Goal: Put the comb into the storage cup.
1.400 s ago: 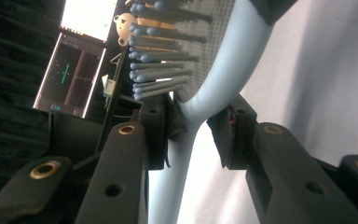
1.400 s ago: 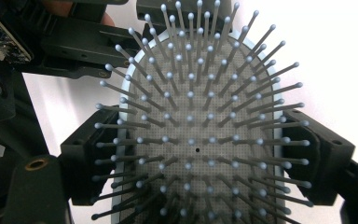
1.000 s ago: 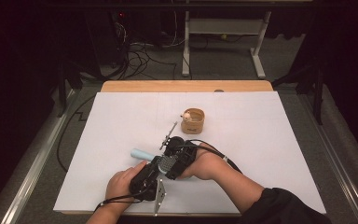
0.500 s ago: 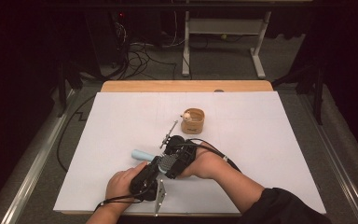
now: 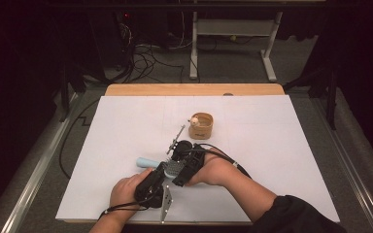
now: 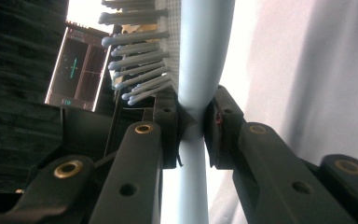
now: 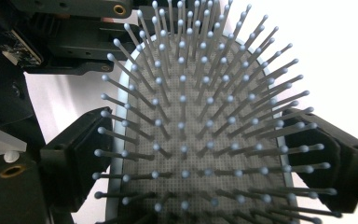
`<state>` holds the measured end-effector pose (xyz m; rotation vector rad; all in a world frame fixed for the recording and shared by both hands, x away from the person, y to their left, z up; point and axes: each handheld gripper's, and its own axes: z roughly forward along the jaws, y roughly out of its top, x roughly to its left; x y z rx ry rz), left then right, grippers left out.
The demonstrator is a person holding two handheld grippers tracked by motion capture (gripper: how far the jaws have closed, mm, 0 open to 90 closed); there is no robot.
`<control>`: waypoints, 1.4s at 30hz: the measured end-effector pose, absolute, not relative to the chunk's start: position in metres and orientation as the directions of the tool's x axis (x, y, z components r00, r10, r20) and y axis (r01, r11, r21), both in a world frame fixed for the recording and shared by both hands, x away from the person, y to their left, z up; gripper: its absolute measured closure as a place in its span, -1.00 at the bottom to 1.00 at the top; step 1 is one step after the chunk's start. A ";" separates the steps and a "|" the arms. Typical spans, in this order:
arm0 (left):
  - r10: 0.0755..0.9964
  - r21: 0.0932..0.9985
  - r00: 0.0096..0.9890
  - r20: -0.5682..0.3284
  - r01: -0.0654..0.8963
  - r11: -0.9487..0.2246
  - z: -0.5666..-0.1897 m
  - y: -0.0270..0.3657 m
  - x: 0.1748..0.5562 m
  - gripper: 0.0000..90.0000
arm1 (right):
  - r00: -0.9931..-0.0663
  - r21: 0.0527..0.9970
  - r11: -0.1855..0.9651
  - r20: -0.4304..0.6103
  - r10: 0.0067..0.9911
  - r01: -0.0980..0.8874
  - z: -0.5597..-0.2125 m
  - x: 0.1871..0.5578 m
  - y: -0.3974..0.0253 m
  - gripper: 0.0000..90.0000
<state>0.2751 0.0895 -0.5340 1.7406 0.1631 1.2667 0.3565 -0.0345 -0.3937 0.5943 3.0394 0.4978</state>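
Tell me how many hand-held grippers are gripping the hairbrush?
2. The left hand-held gripper clamps the hairbrush at its neck, just below the bristles. The right hand-held gripper has its jaws on both sides of the bristled head.

A dark room with grey carpet [image 5: 233, 60], tangled cables [image 5: 145, 56], and a white-legged desk frame [image 5: 230, 29] behind.

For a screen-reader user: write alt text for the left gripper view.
The left gripper is shut on the neck of a pale blue hairbrush, which runs upright between its two black jaws. The brush's ball-tipped bristles point left toward a dark background, and a white table surface lies to the right.
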 end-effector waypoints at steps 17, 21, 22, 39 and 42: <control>0.616 0.767 0.457 0.642 -0.387 -0.512 -0.532 0.089 0.277 0.71 | -0.928 0.310 0.882 0.006 0.372 0.356 -0.384 0.354 -0.043 -1.00; 0.628 0.777 0.457 0.630 -0.374 -0.507 -0.531 0.089 0.278 0.71 | -0.926 0.310 0.881 -0.002 0.377 0.358 -0.379 0.352 -0.047 -1.00; 0.630 0.776 0.453 0.631 -0.371 -0.511 -0.532 0.090 0.278 0.72 | -0.929 0.312 0.883 -0.003 0.371 0.351 -0.378 0.352 -0.048 -1.00; 0.656 0.786 0.434 0.618 -0.341 -0.515 -0.532 0.092 0.283 0.71 | -0.931 0.285 0.895 -0.024 0.363 0.342 -0.373 0.349 -0.073 -1.00; 0.662 0.789 0.428 0.615 -0.340 -0.512 -0.532 0.093 0.283 0.71 | -0.930 0.276 0.896 -0.018 0.367 0.348 -0.377 0.349 -0.077 -1.00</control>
